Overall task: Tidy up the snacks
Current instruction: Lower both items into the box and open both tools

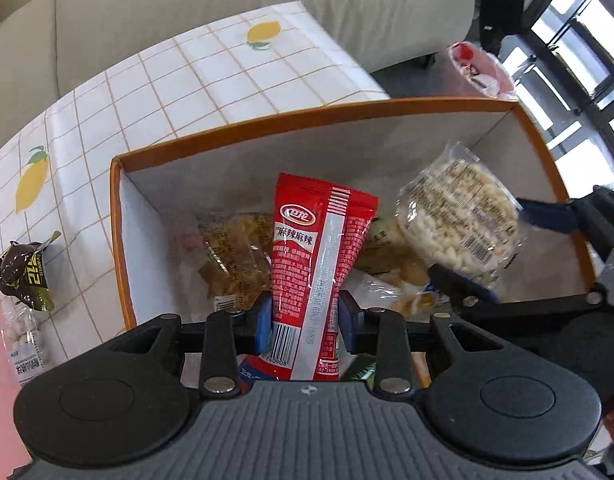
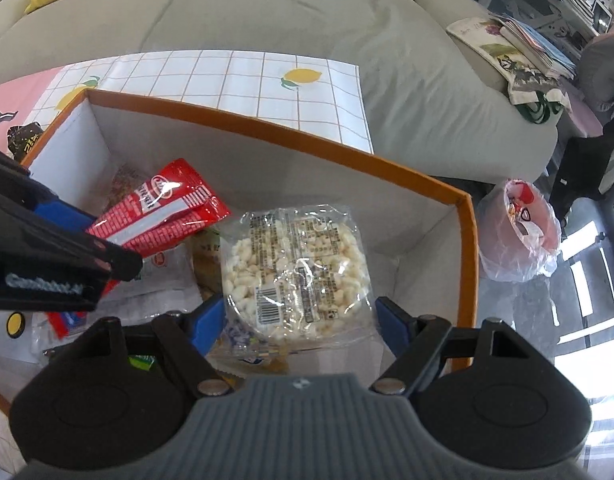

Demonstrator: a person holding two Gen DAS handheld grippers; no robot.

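Your left claw (image 1: pixel 305 322) is clamped on the lower end of the red sachet (image 1: pixel 319 256), its blue pads pressing the packet from both sides. The sachet hangs over the open orange-rimmed box (image 1: pixel 307 118), above the snacks already lying inside.

Your right claw (image 2: pixel 297 316) stands wide, its pads pressing both edges of the puffed rice cake pack (image 2: pixel 297 268). This pack is also over the box, toward its right end.

Handling notes:
- The red sachet is probably light, flat and flexible. Its glossy film is likely slippery, so a grip near the sealed end, as here, is the safer hold.
- The rice cake is likely light, rigid and brittle. Hold it across its width with moderate pressure only; a hard squeeze could crack the disc.
- Its clear wrapper is loose and may slide against the pads.

On the tabletop (image 1: pixel 195 64), outside the box on the left, a dark packet (image 1: pixel 21 274) and a clear packet of white pieces (image 1: pixel 25 344) remain to be collected.
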